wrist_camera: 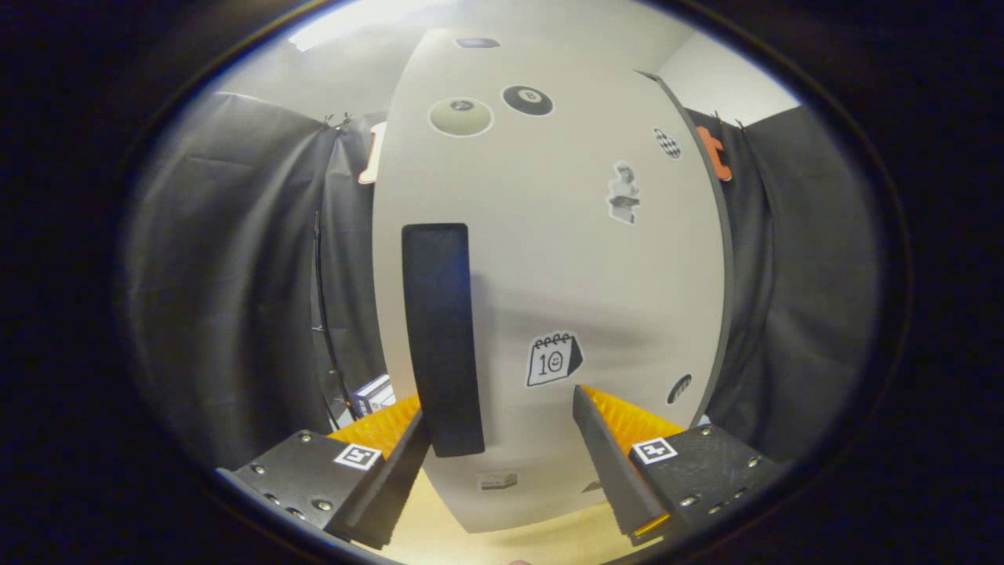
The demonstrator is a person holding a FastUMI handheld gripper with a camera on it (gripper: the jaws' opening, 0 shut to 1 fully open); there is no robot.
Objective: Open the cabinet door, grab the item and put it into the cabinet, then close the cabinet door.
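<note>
Tongs [502,439] spread before door handle [441,337]; small box [375,395] beside.

Calendar sticker [554,359] on cabinet door [549,259] reads "10".

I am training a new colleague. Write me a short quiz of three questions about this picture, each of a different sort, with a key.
1. True or false: the cabinet door is closed.
2. The black handle stands: A) midway between the fingers, B) close to the left finger, C) outside the right finger.
3. Fill in: the gripper is ____ (open/shut).

Key
1. True: the door faces the camera and no inside shows.
2. B: its lower end sits just beside the left finger, with a wide gap to the right one.
3. Open: the fingers stand far apart and do not press on the handle.
</note>
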